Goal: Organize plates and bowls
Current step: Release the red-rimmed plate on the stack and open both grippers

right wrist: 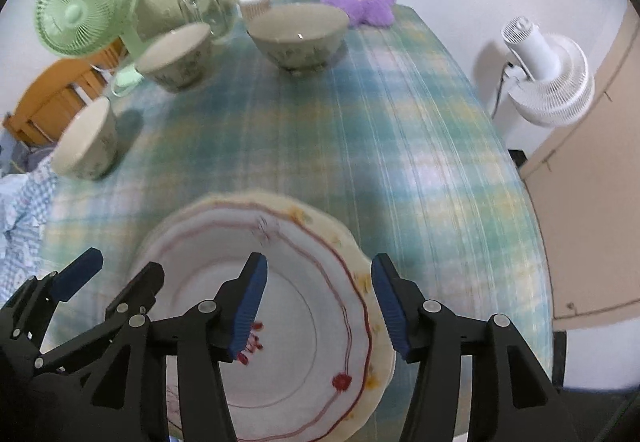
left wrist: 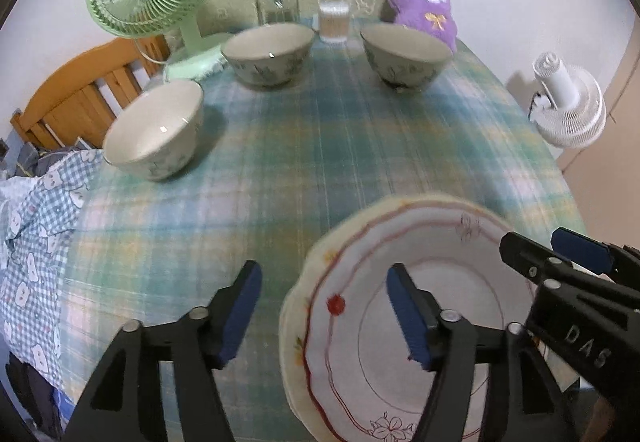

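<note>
Left wrist view: both tongs, left [left wrist: 322,312] and right [right wrist: 318,300], gape apart, straddling the plate's [left wrist: 436,242] rims.

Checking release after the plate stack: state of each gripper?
Left gripper: open, straddling the rim of the plate, not pinching it.
Right gripper: open, straddling the opposite rim, holding nothing.

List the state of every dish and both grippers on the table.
Plates: stacked, white one on a yellow-rimmed one, flat on the tablecloth.
Three bowls: upright, empty, apart, not stacked.
Left gripper: open, straddling the plates' left rim.
Right gripper: open, straddling the right rim.
</note>
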